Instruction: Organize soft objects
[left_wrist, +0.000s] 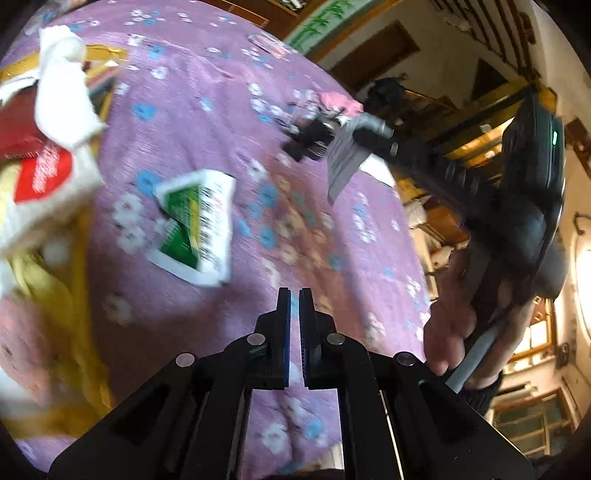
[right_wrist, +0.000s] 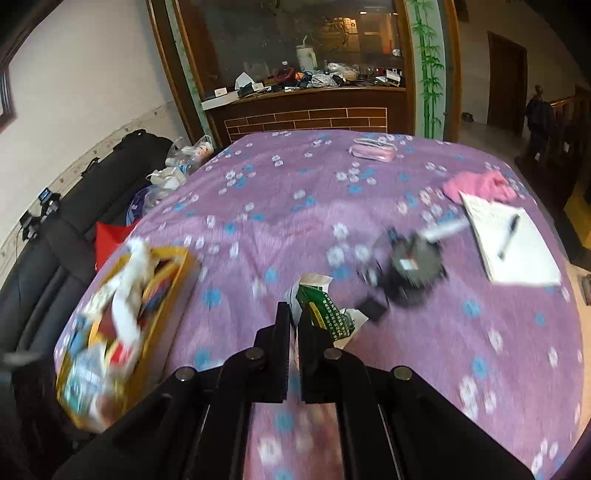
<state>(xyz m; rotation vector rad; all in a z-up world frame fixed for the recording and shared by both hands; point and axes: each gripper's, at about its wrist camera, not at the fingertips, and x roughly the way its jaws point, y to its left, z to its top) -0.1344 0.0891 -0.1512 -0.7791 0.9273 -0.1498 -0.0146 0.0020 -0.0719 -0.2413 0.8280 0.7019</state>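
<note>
yellow box (right_wrist: 162, 295) at the bed's edge already holds white cloth and packets. green-and-white packet (left_wrist: 195, 225) lies on the purple blanket (right_wrist: 295, 206), pink cloth (right_wrist: 480, 186) farther off. left gripper (left_wrist: 294, 295) fingers pressed together, empty; right gripper (right_wrist: 294, 308) fingers pinching the packet's edge, it seems.

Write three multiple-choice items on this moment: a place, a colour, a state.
1. Where does the pen lie?
A on the white notepad
B in the yellow box
C on the pink cloth

2. What colours is the packet on the blanket?
A red and black
B green and white
C blue and yellow

3. How does the left gripper stand?
A wide open
B shut on the packet
C shut, holding nothing

Answers: A, the pen rests across the notepad; B, its print is green with white edges; C, the fingers nearly meet over bare blanket.
</note>
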